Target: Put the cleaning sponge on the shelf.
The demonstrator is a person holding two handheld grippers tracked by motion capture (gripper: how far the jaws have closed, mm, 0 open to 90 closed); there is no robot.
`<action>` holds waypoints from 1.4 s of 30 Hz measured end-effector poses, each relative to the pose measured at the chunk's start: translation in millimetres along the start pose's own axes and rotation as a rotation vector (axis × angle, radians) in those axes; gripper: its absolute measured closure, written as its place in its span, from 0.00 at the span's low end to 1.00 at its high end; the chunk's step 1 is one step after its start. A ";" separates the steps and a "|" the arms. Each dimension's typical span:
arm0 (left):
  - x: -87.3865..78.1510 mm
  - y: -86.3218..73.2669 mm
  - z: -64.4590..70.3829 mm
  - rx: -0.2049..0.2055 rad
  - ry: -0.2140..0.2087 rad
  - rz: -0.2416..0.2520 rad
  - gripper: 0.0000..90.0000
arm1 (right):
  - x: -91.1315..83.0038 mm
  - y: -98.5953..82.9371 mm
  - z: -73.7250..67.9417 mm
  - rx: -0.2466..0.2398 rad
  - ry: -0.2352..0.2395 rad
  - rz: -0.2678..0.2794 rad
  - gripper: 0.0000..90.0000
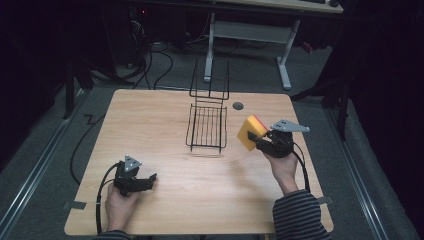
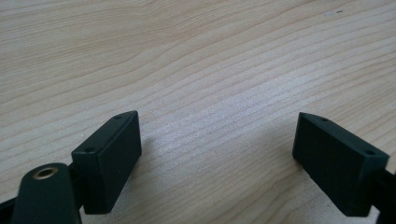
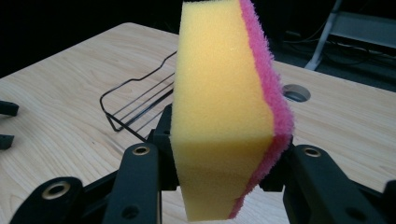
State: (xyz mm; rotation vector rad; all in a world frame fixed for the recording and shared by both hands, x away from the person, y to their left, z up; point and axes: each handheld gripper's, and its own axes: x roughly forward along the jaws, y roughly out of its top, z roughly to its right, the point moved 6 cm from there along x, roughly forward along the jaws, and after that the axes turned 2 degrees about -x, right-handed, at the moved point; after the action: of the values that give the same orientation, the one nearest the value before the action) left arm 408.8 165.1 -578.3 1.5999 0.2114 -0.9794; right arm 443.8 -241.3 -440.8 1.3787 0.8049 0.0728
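A lab or recording room was indicated rather than a home. A plain wooden table (image 1: 165, 200) was set on grey carpet, with a round cable hole (image 1: 238, 106) cut near its far edge. Beyond the table, a white-legged desk frame (image 1: 247, 35) was seen, and loose black cables (image 1: 160, 60) were trailed across the floor to the far left of the table. Metal rails (image 1: 35, 170) were laid along the floor on the table's left and right sides. Tape tabs (image 1: 75, 205) were stuck at the table's near corners. The surroundings of the table were kept dark.
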 end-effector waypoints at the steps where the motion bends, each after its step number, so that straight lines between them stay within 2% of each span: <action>1: -0.1 0.0 0.0 0.000 -0.001 -0.002 0.18 | 1.4 2.9 -2.4 -0.008 0.008 0.004 0.67; 22: -0.2 -0.1 -0.1 -0.001 0.000 0.000 0.18 | 23.7 24.6 -30.5 -0.065 0.052 0.010 0.67; 42: -0.4 -0.2 -0.6 -0.003 0.003 -0.001 0.18 | 52.3 34.8 -42.2 -0.097 0.051 -0.003 0.67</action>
State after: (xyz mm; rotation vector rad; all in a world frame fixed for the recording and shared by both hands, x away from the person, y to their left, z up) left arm 408.8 165.9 -578.2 1.5981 0.2159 -0.9776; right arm 473.3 -172.0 -433.1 1.2887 0.8349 0.1433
